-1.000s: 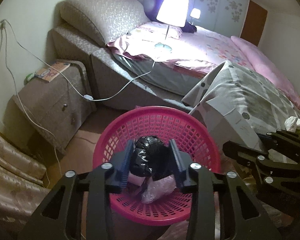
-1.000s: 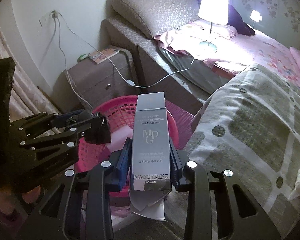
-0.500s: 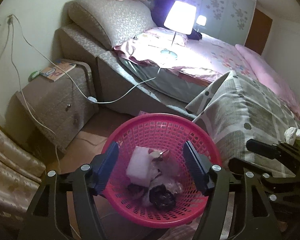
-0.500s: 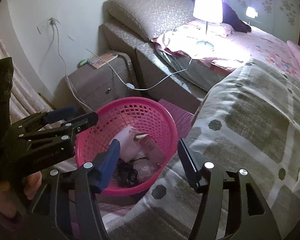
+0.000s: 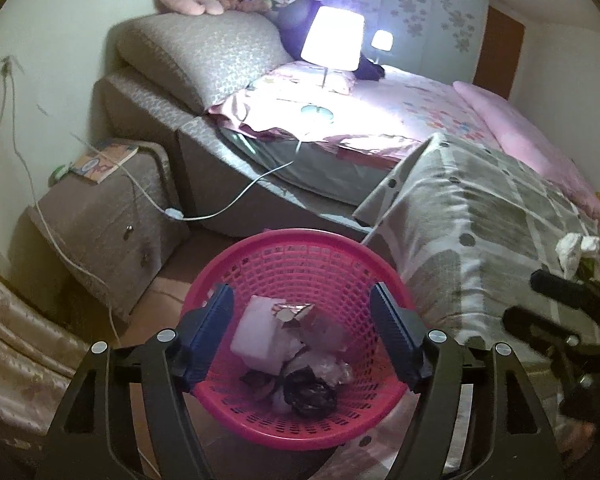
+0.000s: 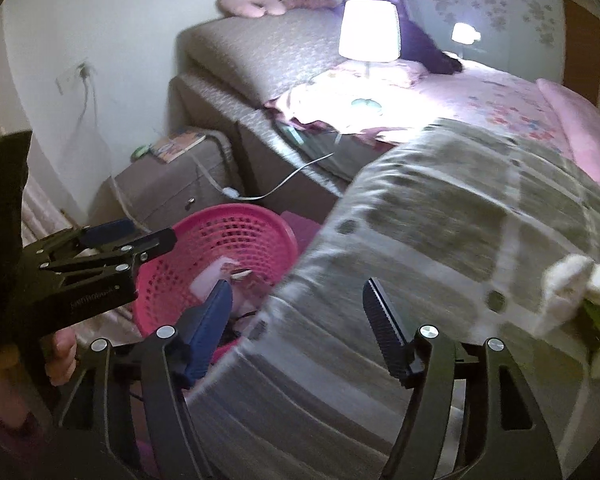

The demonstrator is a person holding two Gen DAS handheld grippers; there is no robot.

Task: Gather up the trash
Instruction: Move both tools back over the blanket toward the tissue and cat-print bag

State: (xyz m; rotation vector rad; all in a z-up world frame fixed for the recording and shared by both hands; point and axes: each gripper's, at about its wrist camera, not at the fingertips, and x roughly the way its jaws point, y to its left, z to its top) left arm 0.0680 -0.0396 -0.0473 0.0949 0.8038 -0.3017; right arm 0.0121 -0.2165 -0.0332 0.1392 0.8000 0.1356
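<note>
A pink mesh basket (image 5: 300, 248) stands on the floor beside the bed and holds a black bag wad (image 5: 310, 394), a silver box (image 5: 290, 312) and other trash. My left gripper (image 5: 302, 330) is open and empty, hovering over the basket. My right gripper (image 6: 298, 316) is open and empty, above the grey patterned blanket (image 6: 440, 240), with the basket (image 6: 228, 224) to its left. Crumpled white tissue (image 6: 568, 284) lies on the blanket at the right; it also shows in the left wrist view (image 5: 576, 246).
A brown bedside cabinet (image 5: 96, 216) with a book (image 5: 104, 158) stands left of the basket. A white cable (image 5: 236, 196) runs from the wall to a lit lamp (image 5: 332, 46) on the bed. A curtain (image 5: 16, 340) hangs at the far left.
Both grippers opened: the left dropped the black bag and the right dropped the silver box into the basket. The right gripper then swung right over the blanket toward the tissue.
</note>
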